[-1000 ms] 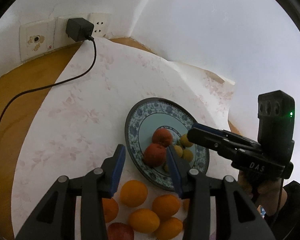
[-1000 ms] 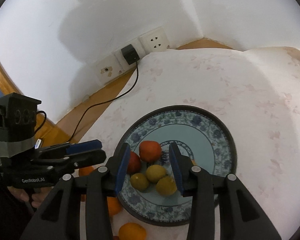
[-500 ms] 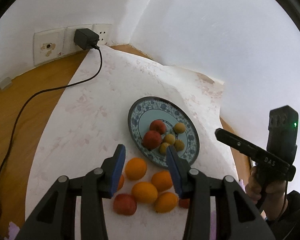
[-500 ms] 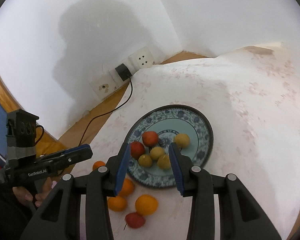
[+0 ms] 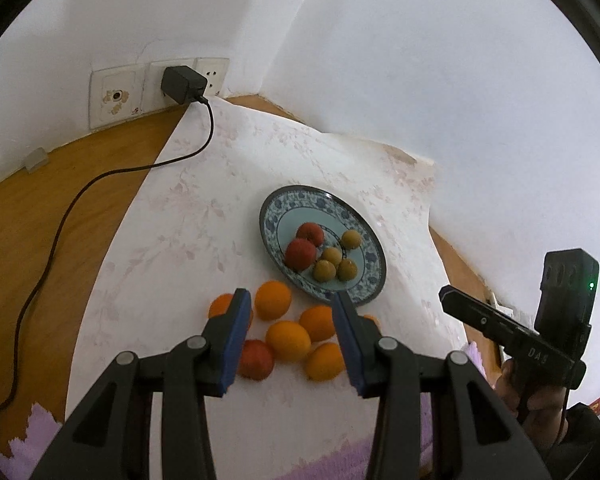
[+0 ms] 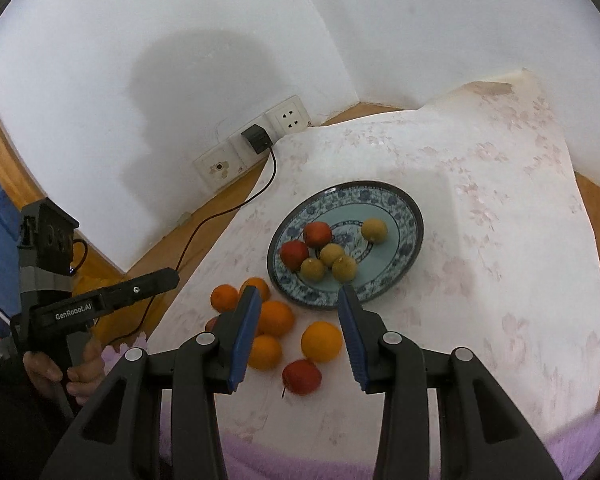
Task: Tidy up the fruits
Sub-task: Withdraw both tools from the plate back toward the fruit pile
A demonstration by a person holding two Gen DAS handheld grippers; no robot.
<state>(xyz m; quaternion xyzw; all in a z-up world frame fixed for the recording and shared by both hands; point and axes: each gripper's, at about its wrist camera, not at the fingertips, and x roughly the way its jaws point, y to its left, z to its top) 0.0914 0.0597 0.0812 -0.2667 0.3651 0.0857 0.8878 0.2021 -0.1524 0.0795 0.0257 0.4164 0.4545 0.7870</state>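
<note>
Both claws, left claw point(image 5: 290, 322) and right claw point(image 6: 298, 320), hung part-open and empty above the oranges point(image 6: 274, 318), probably since the plate point(image 6: 410, 216) held only red and yellow fruit.

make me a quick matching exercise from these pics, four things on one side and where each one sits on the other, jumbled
Things:
1. small yellow fruits
2. oranges
3. black charger
4. left tongs

Places:
A. plugged into the wall socket
B. on the blue patterned plate
C. above the loose fruit, holding nothing
D. loose on the white floral cloth, in front of the plate

Pairs: 1-B, 2-D, 3-A, 4-C
</note>
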